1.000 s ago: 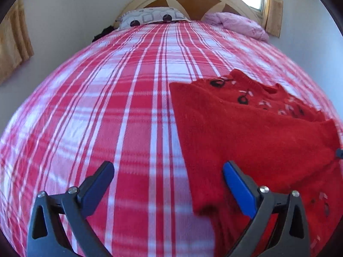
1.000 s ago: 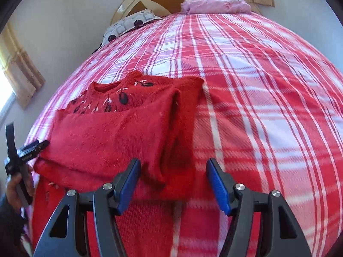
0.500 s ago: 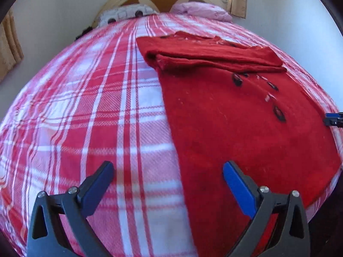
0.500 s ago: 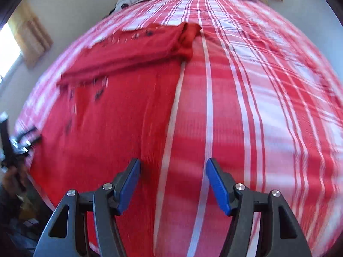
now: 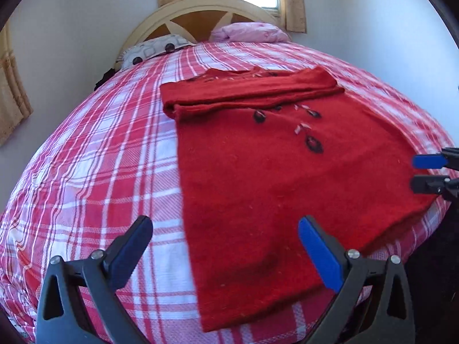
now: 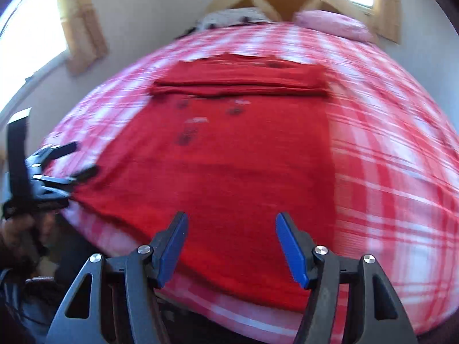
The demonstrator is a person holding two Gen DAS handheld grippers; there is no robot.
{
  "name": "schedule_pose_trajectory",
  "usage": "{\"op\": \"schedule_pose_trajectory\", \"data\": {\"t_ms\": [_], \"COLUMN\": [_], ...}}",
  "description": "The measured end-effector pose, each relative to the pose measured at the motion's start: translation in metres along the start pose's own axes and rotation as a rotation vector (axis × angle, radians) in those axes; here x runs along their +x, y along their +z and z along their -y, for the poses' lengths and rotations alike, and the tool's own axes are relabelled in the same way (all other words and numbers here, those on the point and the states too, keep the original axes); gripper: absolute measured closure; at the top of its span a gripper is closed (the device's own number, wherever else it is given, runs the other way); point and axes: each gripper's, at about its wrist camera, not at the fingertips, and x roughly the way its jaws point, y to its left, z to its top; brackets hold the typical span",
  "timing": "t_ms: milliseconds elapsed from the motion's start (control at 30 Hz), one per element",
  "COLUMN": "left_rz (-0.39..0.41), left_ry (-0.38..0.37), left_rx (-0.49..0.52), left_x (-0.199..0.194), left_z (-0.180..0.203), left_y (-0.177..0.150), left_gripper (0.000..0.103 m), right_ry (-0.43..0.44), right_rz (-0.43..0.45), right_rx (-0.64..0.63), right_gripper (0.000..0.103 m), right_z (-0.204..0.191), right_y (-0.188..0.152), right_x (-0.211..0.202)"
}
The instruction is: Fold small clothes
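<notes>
Folding is partly done: red sweater lies flat on the bed, its far end already doubled over. Left gripper and right gripper hover over the near hem, jaws open and empty. Next move probably needs both corners pinched. No containers are visible.

Sweater on the bedspread near the foot edge, pillows behind at the headboard
</notes>
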Motion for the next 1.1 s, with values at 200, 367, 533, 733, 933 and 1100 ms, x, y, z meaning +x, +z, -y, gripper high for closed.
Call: {"op": "schedule_pose_trajectory", "data": {"t_ms": [200, 367, 533, 733, 933, 1100], "left_rz": [-0.089, -0.035, -0.043, -0.061, -0.088, -0.076], "left_ry": [-0.098, -0.026, 0.003, -0.004, -0.017, -0.017], "left_rx": [-0.035, -0.086, -0.142, -0.148, -0.134, -0.132], "left_x": [0.013, -0.004, -0.004, 0.002, 0.006, 0.000], "left_z": [-0.002, -0.028, -0.046, -0.047, -0.041, -0.040], "left_y": [-0.021, -0.014, -0.014, -0.017, -0.020, -0.018], "left_gripper": [0.000, 0.000, 0.000, 0.000, 0.000, 0.000], "right_ry": [-0.048, -0.033, 0.015, -0.052, 0.024, -0.006], "right_rz": [-0.054, 0.047, 0.040, 0.030, 0.023, 0.006], "right_rx": [-0.155, -0.123, -0.202, -0.268, -0.212, -0.305], "right_gripper": [0.039, 0.051, 0.052, 0.065, 0.100, 0.100], "right_z": [-0.030, -0.018, -0.042, -0.054, -0.043, -0.058], "right_y": [-0.025, -0.032, -0.026, -0.026, -0.021, -0.038], "right_x": [0.012, -0.019, -0.007, 0.019, 0.013, 0.008]}}
